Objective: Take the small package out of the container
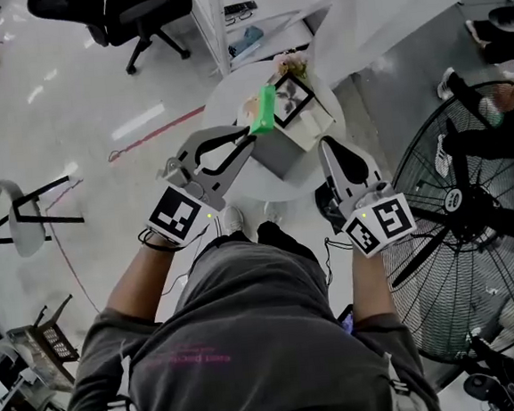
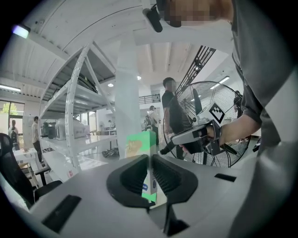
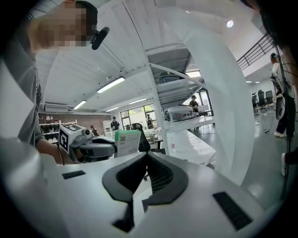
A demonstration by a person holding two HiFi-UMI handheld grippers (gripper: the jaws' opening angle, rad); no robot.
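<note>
Clearly one package [image 1: 267, 110] in left gripper [image 1: 252, 133]; one container [image 1: 314, 125]

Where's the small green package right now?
In the head view, upper middle, the green package is clamped in the left gripper, held in the air just left of the white box on the round table.

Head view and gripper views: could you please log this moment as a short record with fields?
left gripper: shut on green package
right gripper: shut, empty
green package: upright, in the air, outside the container
container: on round white table
nearby: floor fan
</note>
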